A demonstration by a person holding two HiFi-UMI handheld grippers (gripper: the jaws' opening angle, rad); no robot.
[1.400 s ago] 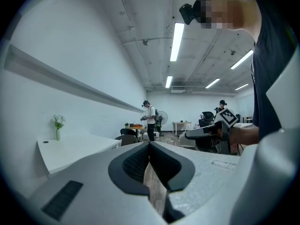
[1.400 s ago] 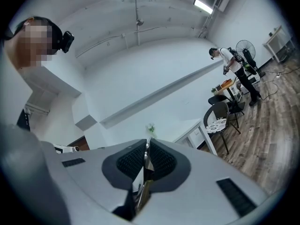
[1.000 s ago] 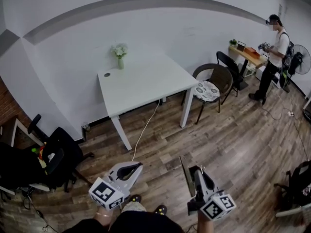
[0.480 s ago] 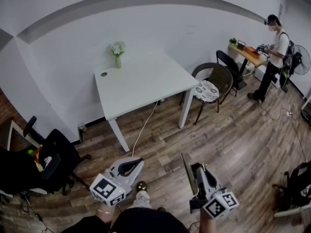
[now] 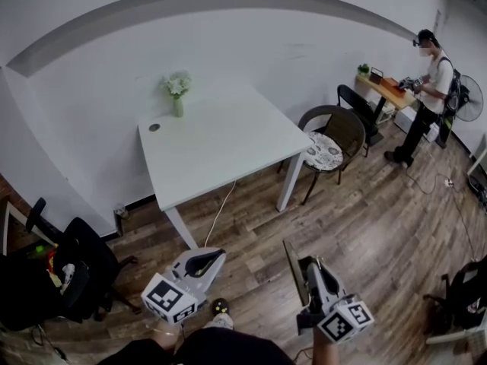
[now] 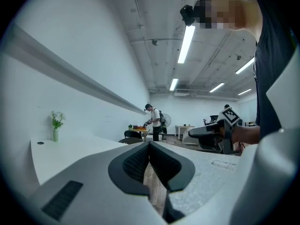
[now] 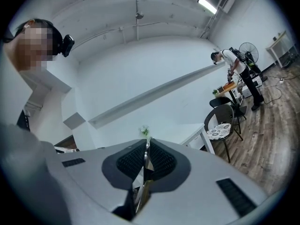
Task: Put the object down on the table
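A thin flat sheet-like object (image 5: 293,271) stands on edge in my right gripper (image 5: 307,269), which is shut on it; between the pads it shows as a shiny sliver (image 7: 146,158). My left gripper (image 5: 208,256) is shut with nothing in it, its pads meeting at the tip (image 6: 149,146). Both are held low over the wooden floor, short of the white table (image 5: 221,143), which lies ahead and a little left. In the right gripper view the table (image 7: 197,135) shows just beyond the jaws.
A vase of white flowers (image 5: 177,93) and a small round thing (image 5: 154,127) stand at the table's far left. A cushioned chair (image 5: 327,139) is right of the table. A black office chair (image 5: 76,257) sits at left, a cable (image 5: 221,211) crosses the floor, and a person (image 5: 426,90) stands far right.
The table has grown larger and drifted left in the head view as I walked toward it. Both grippers keep their place in the view, the right one still shut on the flat object.
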